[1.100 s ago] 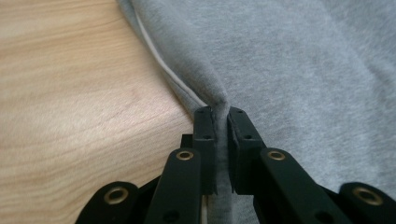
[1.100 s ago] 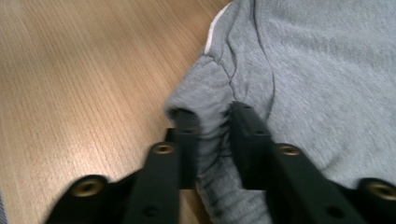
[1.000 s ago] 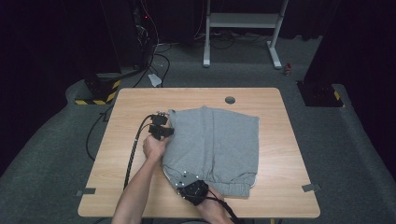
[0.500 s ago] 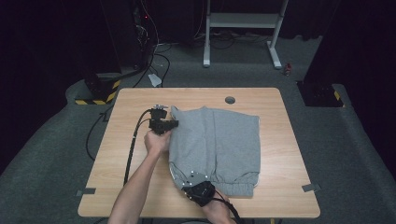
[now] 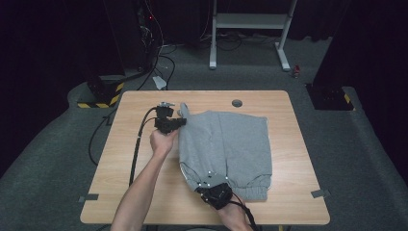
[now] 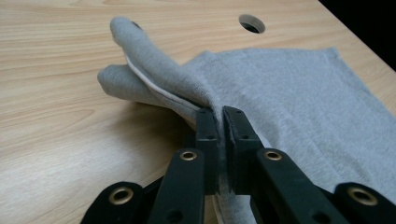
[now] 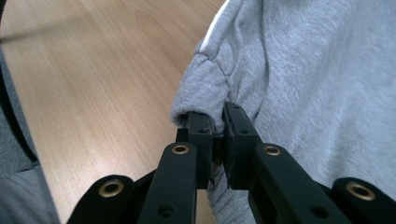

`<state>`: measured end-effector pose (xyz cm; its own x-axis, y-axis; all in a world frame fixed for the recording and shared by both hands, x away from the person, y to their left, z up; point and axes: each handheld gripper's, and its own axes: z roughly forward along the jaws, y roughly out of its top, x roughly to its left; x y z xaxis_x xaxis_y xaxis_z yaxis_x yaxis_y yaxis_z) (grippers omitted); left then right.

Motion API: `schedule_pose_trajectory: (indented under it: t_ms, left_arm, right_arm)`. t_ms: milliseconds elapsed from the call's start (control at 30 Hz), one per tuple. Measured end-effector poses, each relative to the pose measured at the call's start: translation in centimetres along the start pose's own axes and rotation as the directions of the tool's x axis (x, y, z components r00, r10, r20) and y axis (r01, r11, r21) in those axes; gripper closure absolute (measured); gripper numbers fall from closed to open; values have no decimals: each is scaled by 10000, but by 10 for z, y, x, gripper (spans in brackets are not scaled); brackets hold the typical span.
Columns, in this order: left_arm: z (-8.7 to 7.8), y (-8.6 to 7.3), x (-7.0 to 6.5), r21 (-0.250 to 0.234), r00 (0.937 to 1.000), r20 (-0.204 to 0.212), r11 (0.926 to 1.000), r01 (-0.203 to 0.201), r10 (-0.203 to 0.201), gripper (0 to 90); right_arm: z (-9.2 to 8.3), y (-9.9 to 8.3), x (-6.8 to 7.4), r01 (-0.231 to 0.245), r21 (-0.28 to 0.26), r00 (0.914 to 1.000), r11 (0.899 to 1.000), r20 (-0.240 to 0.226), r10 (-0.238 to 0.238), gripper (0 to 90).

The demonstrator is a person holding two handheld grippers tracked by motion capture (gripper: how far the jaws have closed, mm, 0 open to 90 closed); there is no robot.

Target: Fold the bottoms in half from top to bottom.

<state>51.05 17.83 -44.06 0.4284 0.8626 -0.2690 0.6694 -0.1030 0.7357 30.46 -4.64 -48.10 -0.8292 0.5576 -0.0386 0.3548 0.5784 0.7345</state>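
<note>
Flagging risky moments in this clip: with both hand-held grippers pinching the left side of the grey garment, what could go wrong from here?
1. The left hand-held gripper pinches only a thin fold of the grey garment; the cloth may slip out as it lifts.
2. The right hand-held gripper grips a bunched corner near the cuff, so the fold could come out crooked.
3. Most of the garment lies on the table and may drag and wrinkle.

A grey sweatshirt lies folded on the counter, right of the middle, its ribbed hem toward the near edge. Its left side is pinched up at the far and near corners, the cloth bunched there.
</note>
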Motion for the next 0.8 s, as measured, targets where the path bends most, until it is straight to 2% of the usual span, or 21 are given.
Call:
schedule_pose_trajectory:
  t_ms: [133, 233, 267, 300, 333, 367, 400, 467, 567, 667, 767, 800]
  left_arm:
    - [-9, 1, 7, -86, 9998, -180, 9999, 85, -86, 852]
    - [-20, -1, 14, -251, 9994, -259, 9994, 225, -232, 852]
    - [-24, -2, 17, -298, 9991, -292, 9991, 307, -315, 853]
    - [-28, -2, 20, -308, 9986, -408, 9990, 312, -324, 853]
    - [-33, -3, 23, -382, 9981, -515, 9988, 316, -335, 853]
    - [-39, -3, 27, -469, 9976, -562, 9982, 367, -393, 853]
    - [-45, -4, 32, -560, 9967, -624, 9973, 477, -512, 853]
    - [-58, -6, 39, -760, 9944, -638, 9939, 796, -845, 853]
    - [-76, -7, 46, -908, 9924, -785, 9920, 873, -945, 853]
    - [-83, -4, 47, -893, 9933, -796, 9930, 772, -844, 852]
    - [-80, 1, 39, -982, 9957, -677, 9936, 566, -634, 852]
    - [-77, 3, 35, -970, 9967, -624, 9943, 453, -515, 851]
  right_arm:
    - [2, 5, 0, 80, 14, 9999, 10000, -90, -80, 832]
    - [4, 10, 3, 346, 34, 9993, 9994, -155, -345, 832]
    - [5, 16, 5, 381, 34, 9986, 9993, -362, -379, 832]
    - [5, 16, 5, 381, 34, 9986, 9993, -362, -379, 832]
    - [6, 23, 7, 431, -20, 9975, 9991, -564, -432, 833]
    - [6, 23, 7, 431, -20, 9975, 9991, -564, -432, 833]
    - [8, 31, 10, 473, -137, 9957, 9988, -790, -482, 832]
    - [9, 35, 12, 562, -213, 9945, 9982, -877, -578, 833]
    - [10, 46, 20, 696, -456, 9905, 9965, -1159, -745, 833]
    - [11, 51, 23, 618, -675, 9878, 9958, -1388, -707, 832]
    - [9, 50, 21, 399, -714, 9893, 9966, -1376, -495, 832]
    - [7, 46, 16, 215, -736, 9913, 9971, -1282, -308, 831]
